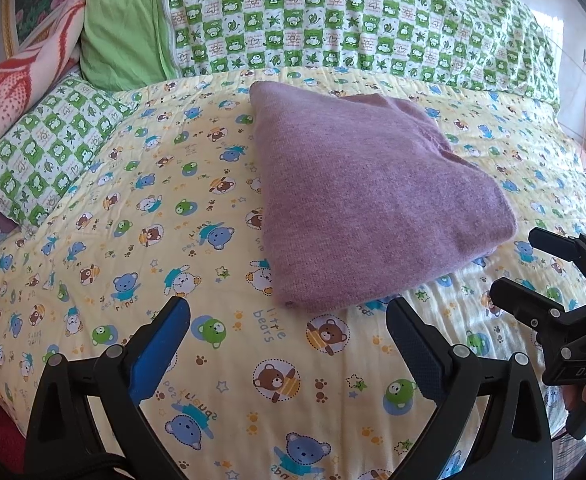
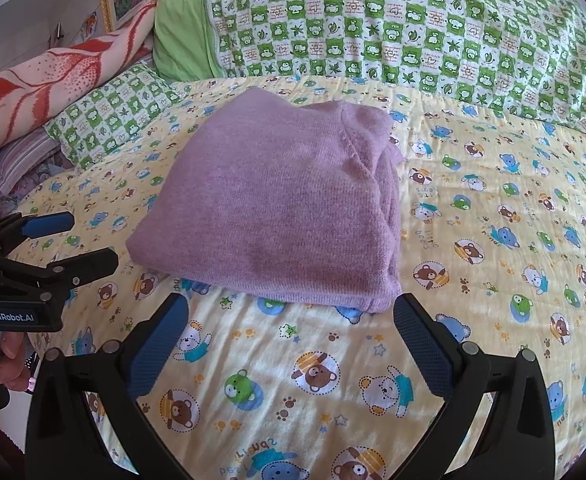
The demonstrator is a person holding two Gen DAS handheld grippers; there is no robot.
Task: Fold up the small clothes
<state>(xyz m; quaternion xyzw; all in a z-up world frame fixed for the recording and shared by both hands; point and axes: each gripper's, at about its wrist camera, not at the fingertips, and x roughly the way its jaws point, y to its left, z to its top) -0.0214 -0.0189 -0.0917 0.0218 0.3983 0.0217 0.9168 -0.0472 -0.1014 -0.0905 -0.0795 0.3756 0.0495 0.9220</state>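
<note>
A purple knit garment (image 1: 365, 192) lies folded into a compact stack on the yellow bear-print sheet (image 1: 173, 240); it also shows in the right wrist view (image 2: 277, 208). My left gripper (image 1: 289, 320) is open and empty, just short of the garment's near edge. My right gripper (image 2: 291, 316) is open and empty, also just in front of the garment. The right gripper shows in the left wrist view (image 1: 521, 264) at the right, open. The left gripper shows in the right wrist view (image 2: 89, 240) at the left, open.
A green checked quilt (image 1: 353, 20) lies rolled along the back of the bed. A green checked pillow (image 1: 45, 152) and a red-and-pink blanket (image 1: 17, 80) sit at the left. The yellow sheet (image 2: 493, 240) extends to the right of the garment.
</note>
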